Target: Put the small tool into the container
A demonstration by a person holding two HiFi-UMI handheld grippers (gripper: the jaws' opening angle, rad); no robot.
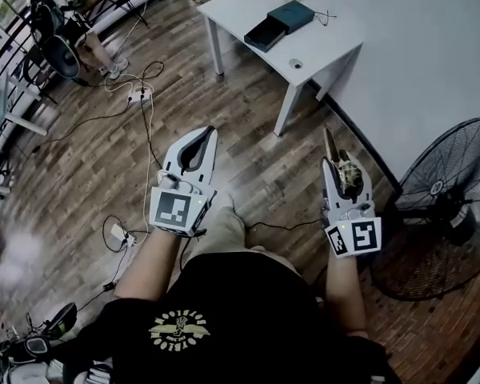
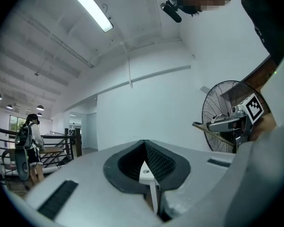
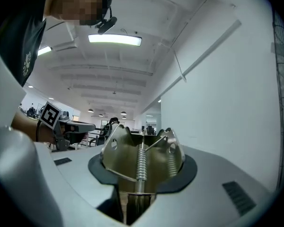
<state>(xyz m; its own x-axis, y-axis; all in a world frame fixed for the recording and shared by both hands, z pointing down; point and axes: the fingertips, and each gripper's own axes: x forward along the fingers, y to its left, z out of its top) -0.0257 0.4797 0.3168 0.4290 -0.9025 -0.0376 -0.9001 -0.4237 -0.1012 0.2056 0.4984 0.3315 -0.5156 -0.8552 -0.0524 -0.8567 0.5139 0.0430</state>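
wood floor (image 1: 240,126) | white table (image 1: 240,6): dark box (image 1: 278,24) | right gripper (image 1: 334,165) clamps metal tool (image 3: 141,160)

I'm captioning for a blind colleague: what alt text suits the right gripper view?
The right gripper is clamped on a small metal spring tool, before a white wall and a ceiling light. The left gripper shows at left.

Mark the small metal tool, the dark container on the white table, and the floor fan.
small tool (image 3: 141,163): right gripper view, on its central spring.
container (image 1: 293,15): head view, on its teal top.
fan (image 1: 456,154): head view, on the wire grille.
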